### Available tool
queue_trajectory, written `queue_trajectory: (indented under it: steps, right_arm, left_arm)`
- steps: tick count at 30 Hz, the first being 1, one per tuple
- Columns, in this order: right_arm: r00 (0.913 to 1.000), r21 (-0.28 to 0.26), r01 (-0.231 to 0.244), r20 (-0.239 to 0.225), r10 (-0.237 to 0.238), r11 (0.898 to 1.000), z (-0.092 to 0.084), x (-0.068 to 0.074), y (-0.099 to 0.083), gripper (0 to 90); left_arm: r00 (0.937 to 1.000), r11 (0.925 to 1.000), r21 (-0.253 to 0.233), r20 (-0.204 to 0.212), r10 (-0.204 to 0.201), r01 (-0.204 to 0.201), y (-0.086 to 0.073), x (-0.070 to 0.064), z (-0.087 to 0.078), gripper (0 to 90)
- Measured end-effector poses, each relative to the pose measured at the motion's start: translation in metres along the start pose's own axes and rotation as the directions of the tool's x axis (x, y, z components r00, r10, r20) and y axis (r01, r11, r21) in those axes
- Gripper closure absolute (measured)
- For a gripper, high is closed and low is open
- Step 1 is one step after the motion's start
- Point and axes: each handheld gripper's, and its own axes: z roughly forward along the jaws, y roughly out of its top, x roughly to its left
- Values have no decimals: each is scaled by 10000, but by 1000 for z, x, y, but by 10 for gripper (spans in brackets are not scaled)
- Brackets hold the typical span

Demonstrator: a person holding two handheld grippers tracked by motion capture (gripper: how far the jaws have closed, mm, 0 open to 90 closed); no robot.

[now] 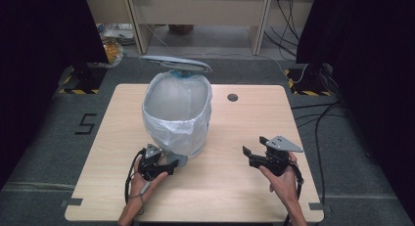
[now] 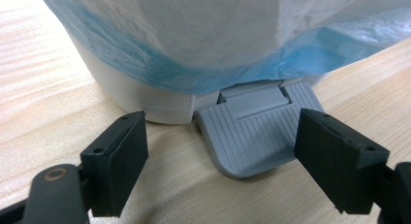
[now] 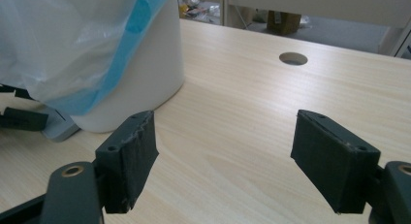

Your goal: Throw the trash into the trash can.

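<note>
A white pedal bin point(image 1: 177, 113) lined with a clear and blue plastic bag point(image 2: 194, 30) stands mid-table, its grey lid point(image 1: 176, 63) raised behind it. The grey ribbed pedal point(image 2: 252, 136) juts from the bin's base toward me. My left gripper point(image 2: 220, 156) is open just in front of the pedal, with one jaw on each side of it and nothing gripped. In the high view that left gripper point(image 1: 169, 165) sits at the bin's near foot. To the right, my right gripper point(image 3: 223, 161) is open over bare wood, a hand's width from the bin point(image 3: 140, 83).
The light wooden table point(image 1: 220, 187) has a round cable hole point(image 1: 232, 97) behind the right gripper. Desks, cables and black curtains ring the grey floor beyond. A tripod foot with hazard tape point(image 1: 306, 84) stands off the table's far right corner.
</note>
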Motion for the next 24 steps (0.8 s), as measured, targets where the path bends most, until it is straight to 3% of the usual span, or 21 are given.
queue_trajectory:
  steps: [6, 10, 24]
  right_arm:
    - [10000, 547, 23, -66, -19, 9985, 10, 4, -14, 169]
    - [10000, 1025, 71, -46, -67, 9947, 16, 5, -26, 165]
    - [9999, 1814, -79, 162, 51, 9834, 17, 2, -54, 160]
  left_arm:
    - [10000, 10000, 3, 5, -6, 6, 0, 0, 0, 187]
    - [10000, 10000, -11, 27, -18, 18, 0, 0, 0, 187]
    - [10000, 10000, -13, 33, -24, 24, 0, 0, 0, 187]
